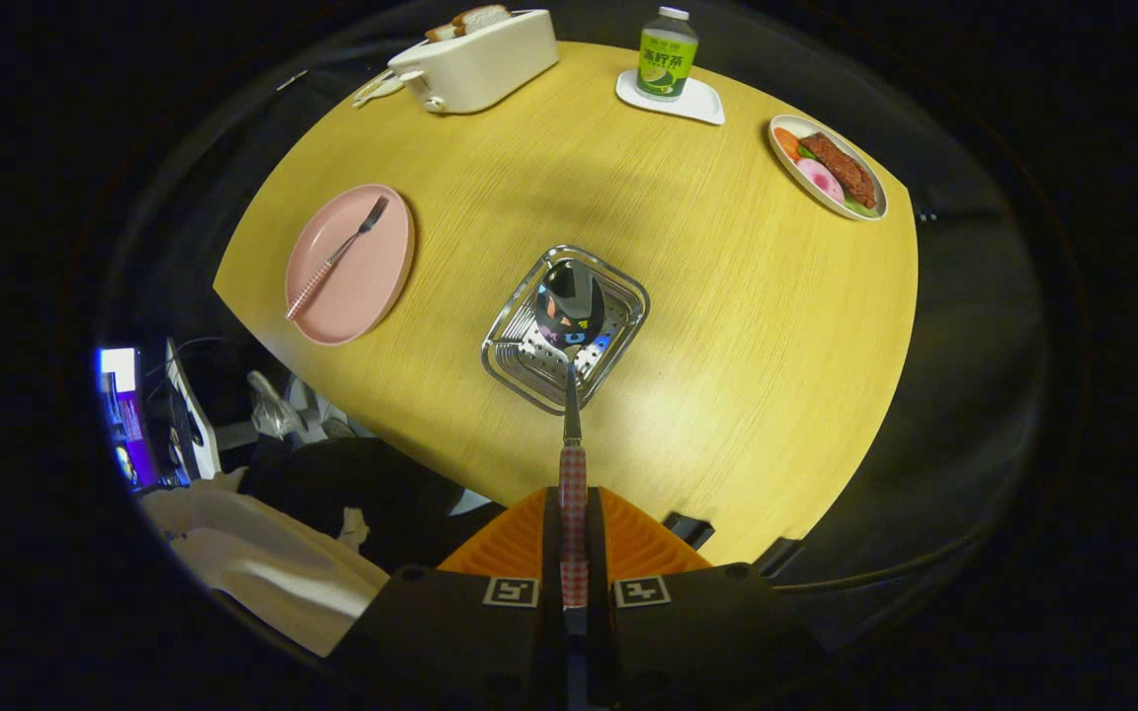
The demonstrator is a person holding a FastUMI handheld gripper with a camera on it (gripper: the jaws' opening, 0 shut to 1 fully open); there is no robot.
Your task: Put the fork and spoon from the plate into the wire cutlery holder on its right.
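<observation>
I have the hand-held gripper [573, 553] high above the desk [727, 326], looking steeply down along its two fingers. The fingers [515, 548] are drawn in close, both pressing on the checked handle of the spoon [570, 395], which runs straight out ahead from between them. Below the fingers, the gripper's body carries two square markers, one per side.

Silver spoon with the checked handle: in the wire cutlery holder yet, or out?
Out. The silver spoon with the checked handle is clamped in the gripper, its bowl in line with the wire cutlery holder; height cannot be told.
</observation>
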